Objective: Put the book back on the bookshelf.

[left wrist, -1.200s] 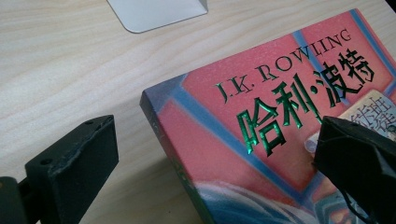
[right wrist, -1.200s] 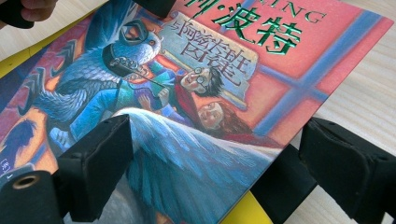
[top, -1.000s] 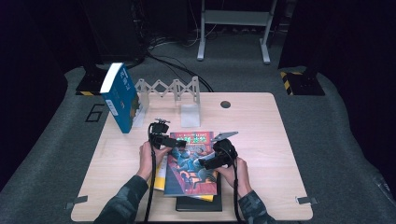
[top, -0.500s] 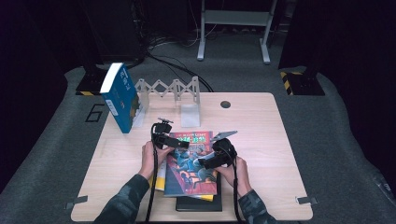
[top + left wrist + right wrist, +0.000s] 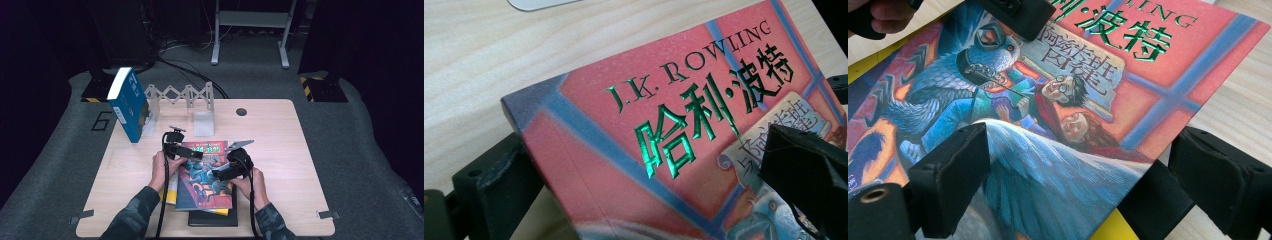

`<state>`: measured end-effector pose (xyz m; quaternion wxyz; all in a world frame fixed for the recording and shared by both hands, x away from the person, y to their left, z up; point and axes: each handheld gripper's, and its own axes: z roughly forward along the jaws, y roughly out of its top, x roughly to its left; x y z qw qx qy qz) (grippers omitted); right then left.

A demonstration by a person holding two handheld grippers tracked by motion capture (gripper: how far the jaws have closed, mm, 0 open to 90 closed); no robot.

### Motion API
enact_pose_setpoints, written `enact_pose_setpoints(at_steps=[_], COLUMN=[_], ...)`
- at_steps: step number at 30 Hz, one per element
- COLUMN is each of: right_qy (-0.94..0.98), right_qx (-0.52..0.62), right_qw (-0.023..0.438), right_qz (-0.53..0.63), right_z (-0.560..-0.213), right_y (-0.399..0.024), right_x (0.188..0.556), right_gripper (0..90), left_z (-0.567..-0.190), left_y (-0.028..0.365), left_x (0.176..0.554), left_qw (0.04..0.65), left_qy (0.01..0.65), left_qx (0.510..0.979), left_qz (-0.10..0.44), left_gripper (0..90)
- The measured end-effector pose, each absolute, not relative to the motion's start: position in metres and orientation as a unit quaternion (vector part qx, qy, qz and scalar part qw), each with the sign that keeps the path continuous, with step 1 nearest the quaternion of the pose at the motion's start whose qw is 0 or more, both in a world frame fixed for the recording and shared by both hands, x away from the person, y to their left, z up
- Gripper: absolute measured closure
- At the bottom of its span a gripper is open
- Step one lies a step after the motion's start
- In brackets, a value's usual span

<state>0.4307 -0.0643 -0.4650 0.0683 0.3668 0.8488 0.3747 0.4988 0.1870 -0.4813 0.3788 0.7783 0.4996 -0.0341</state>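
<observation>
A red and blue illustrated paperback (image 5: 205,172) tops a stack at the table's front centre. My left gripper (image 5: 178,148) is shut on its far left corner: in the left gripper view (image 5: 646,162) one jaw sits under the spine corner and the other presses on the cover (image 5: 684,125). My right gripper (image 5: 231,169) is shut on the book's right edge, one jaw on the cover (image 5: 1048,125) and one below the edge (image 5: 1078,165). The book tilts up off a yellow book (image 5: 171,189) beneath it.
A black book (image 5: 212,219) lies at the bottom of the stack. A blue book (image 5: 129,104) stands upright at the back left against a grey accordion rack (image 5: 182,94), with a white bookend (image 5: 203,124) in front. A round hole (image 5: 241,111) marks the tabletop.
The left gripper has shifted slightly right along the book's far edge, and the book has moved a little right with it. The right gripper has hardly moved.
</observation>
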Motion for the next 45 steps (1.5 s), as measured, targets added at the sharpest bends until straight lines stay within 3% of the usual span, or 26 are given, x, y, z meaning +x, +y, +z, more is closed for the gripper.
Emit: enact_pose_setpoints(at_steps=[11,15,24,29,31,45], right_qy=[0.846,0.846,0.847,0.849,0.850,0.855], right_qx=[0.369,0.375,0.375,0.372,0.374,0.371], right_qw=[0.062,0.059,0.057,0.062,0.062,0.071], right_qz=[0.379,0.375,0.373,0.370,0.367,0.355], right_z=[-0.467,-0.466,-0.466,-0.465,-0.464,-0.462], right_y=[-0.065,-0.065,-0.064,-0.064,-0.064,-0.056], right_x=[0.432,0.431,0.431,0.432,0.431,0.432], right_gripper=[9.4,9.3,9.5,9.4,9.4,9.5], left_z=[-0.472,-0.466,-0.452,-0.440,-0.434,-0.421], left_y=[0.185,0.189,0.188,0.190,0.187,0.170], left_x=[0.496,0.496,0.492,0.487,0.483,0.474], left_qw=[0.357,0.356,0.353,0.360,0.367,0.316], left_qy=[0.498,0.505,0.505,0.494,0.482,0.448], left_qx=[0.790,0.786,0.788,0.792,0.795,0.832], left_qz=[-0.026,-0.019,0.004,0.016,0.019,0.085], left_gripper=[3.2,12.6,24.1,35.2,43.7,51.7])
